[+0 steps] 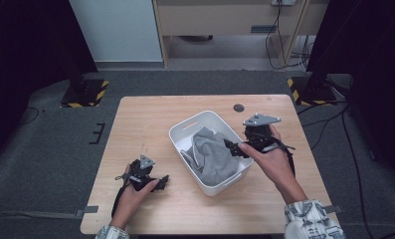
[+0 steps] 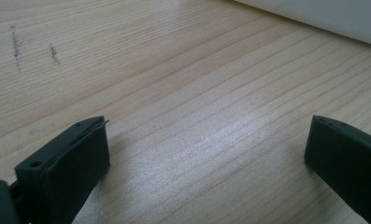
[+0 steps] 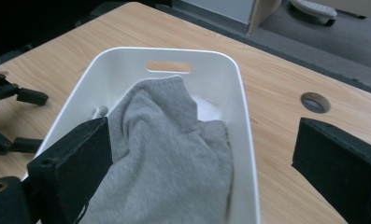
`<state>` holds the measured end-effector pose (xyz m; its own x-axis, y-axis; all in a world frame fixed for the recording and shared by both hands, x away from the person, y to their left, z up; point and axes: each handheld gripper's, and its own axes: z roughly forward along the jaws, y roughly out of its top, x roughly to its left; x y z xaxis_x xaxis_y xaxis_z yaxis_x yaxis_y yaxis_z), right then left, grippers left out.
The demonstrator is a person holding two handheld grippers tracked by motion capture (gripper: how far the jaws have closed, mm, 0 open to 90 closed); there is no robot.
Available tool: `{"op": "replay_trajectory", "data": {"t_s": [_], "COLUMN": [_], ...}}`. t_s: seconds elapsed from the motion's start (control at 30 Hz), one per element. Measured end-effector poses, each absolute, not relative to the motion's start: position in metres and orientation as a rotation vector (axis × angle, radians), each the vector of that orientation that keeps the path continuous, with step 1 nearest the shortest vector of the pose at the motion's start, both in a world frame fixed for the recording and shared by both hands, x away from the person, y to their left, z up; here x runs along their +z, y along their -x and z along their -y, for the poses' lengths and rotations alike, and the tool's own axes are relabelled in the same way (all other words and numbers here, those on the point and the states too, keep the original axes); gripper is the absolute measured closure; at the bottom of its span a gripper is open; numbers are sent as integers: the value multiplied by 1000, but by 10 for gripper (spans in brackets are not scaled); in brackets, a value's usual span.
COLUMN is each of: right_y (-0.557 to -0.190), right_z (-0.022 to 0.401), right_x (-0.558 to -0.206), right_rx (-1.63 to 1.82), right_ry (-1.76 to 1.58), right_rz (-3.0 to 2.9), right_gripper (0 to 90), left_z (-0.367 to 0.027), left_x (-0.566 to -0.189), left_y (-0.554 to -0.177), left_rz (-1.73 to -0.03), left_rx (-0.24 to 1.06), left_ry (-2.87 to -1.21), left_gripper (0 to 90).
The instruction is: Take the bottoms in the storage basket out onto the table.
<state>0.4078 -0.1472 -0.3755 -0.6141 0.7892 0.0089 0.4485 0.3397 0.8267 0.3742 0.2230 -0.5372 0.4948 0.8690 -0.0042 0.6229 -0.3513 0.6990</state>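
Note:
A white plastic bin (image 1: 185, 130) stands in the middle of the wooden table, with a crumpled grey garment (image 1: 213, 155) lying inside. My right gripper (image 1: 231, 148) hovers over the bin's right rim, open, with nothing between its fingers. In the right gripper view the garment (image 3: 164, 154) fills much of the bin (image 3: 243, 88), and the right gripper (image 3: 204, 140) has its jaws spread wide above it. My left gripper (image 1: 161, 182) rests low on the table left of the bin, open. In the left gripper view the left gripper (image 2: 206, 140) frames bare wood, with the bin's wall (image 2: 323, 16) at the top right.
A round cable hole (image 1: 239, 107) sits near the table's far edge. On the floor beyond stand two black posts with yellow-striped bases (image 1: 83, 92) (image 1: 309, 89). Bare tabletop (image 1: 140, 129) lies left of the bin and along the front edge.

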Motion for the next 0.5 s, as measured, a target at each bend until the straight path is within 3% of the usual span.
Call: {"op": "replay_trajectory", "data": {"t_s": [0.5], "right_y": [-427], "right_z": [118], "right_x": [-379], "right_rx": [1192], "right_ry": [-1068], "right_rz": [-2225], "right_gripper": [63], "left_z": [-222], "left_x": [-537], "left_y": [-374], "left_rz": [-1218], "left_rx": [494], "left_ry": [-2101], "left_gripper": [0]}}
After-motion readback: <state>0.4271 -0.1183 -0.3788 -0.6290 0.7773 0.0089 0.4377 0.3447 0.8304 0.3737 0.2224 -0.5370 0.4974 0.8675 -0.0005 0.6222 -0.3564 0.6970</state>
